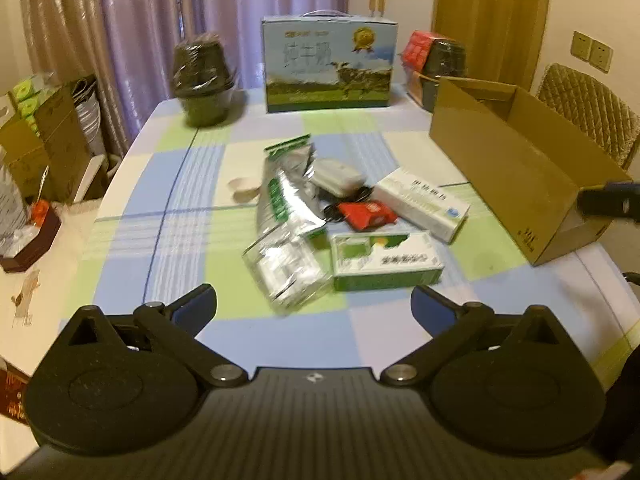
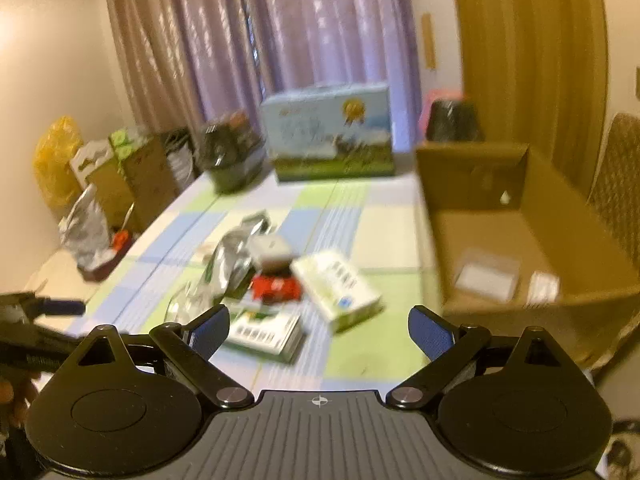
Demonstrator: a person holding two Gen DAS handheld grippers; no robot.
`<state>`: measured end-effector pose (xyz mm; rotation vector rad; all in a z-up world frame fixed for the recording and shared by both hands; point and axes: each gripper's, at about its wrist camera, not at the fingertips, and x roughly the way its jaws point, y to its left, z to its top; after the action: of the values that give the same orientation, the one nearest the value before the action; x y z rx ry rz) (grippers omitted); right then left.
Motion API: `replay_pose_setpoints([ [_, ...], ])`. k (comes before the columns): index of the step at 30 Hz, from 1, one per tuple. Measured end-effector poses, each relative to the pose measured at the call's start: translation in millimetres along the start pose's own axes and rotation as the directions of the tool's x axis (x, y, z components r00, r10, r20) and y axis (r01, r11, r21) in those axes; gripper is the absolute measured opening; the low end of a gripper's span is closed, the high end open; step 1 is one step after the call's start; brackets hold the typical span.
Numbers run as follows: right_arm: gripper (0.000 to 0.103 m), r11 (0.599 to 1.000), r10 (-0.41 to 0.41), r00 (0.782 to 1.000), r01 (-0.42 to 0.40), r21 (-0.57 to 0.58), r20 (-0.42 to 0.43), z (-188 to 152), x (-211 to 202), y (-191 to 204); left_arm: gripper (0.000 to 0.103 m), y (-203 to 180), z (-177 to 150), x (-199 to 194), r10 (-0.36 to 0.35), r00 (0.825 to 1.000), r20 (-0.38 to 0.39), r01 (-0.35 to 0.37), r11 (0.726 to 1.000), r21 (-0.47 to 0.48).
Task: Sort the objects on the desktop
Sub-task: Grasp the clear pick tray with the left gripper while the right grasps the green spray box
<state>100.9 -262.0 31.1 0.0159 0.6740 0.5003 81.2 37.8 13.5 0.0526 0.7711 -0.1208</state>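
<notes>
A pile lies mid-table: silver foil bags [image 1: 288,208] [image 2: 232,260], a green-and-white box [image 1: 384,264] [image 2: 264,332], a white box [image 1: 424,204] [image 2: 340,284], a red packet [image 1: 366,214] [image 2: 276,286] and a small white case [image 1: 336,176] [image 2: 270,250]. An open cardboard box [image 1: 512,168] [image 2: 500,216] stands to the right, with white items [image 2: 486,276] on its floor. My left gripper [image 1: 314,306] hovers open just short of the pile, holding nothing. My right gripper [image 2: 320,328] is open and empty too, above the pile's near right side beside the cardboard box.
A blue milk carton case [image 1: 328,64] and a wrapped dark pot [image 1: 204,76] stand at the table's far edge. A small white cup [image 1: 242,188] sits left of the pile. Boxes and bags [image 2: 120,176] crowd the floor on the left. A padded chair [image 1: 588,108] is behind the cardboard box.
</notes>
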Motion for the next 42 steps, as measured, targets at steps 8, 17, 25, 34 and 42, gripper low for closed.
replay_pose_setpoints([
  [8,0.094,0.997,0.019,0.998,-0.023,-0.068,-0.067,-24.1,15.1,17.6,0.102,19.5,-12.4,5.5,0.003,1.0,-0.012,-0.003,1.0,0.01],
  [17,0.094,0.959,0.076,0.992,-0.1,-0.264,-0.101,-25.0,40.9,34.7,0.102,26.7,-1.0,28.3,-0.022,0.997,-0.069,0.033,0.986,0.161],
  [25,0.094,0.859,0.134,0.967,-0.222,-0.461,-0.216,-19.8,87.5,50.7,0.102,25.7,3.2,59.0,-0.09,0.991,-0.103,0.128,0.876,0.465],
  [34,0.093,0.746,0.129,0.937,-0.307,-0.591,-0.325,-17.7,140.1,61.5,0.1,29.1,6.4,103.7,-0.162,0.972,-0.168,0.233,0.7,0.675],
  [42,0.087,0.661,0.099,0.907,-0.367,-0.654,-0.409,-11.7,184.6,66.8,0.097,34.3,16.9,141.0,-0.204,0.952,-0.227,0.306,0.636,0.709],
])
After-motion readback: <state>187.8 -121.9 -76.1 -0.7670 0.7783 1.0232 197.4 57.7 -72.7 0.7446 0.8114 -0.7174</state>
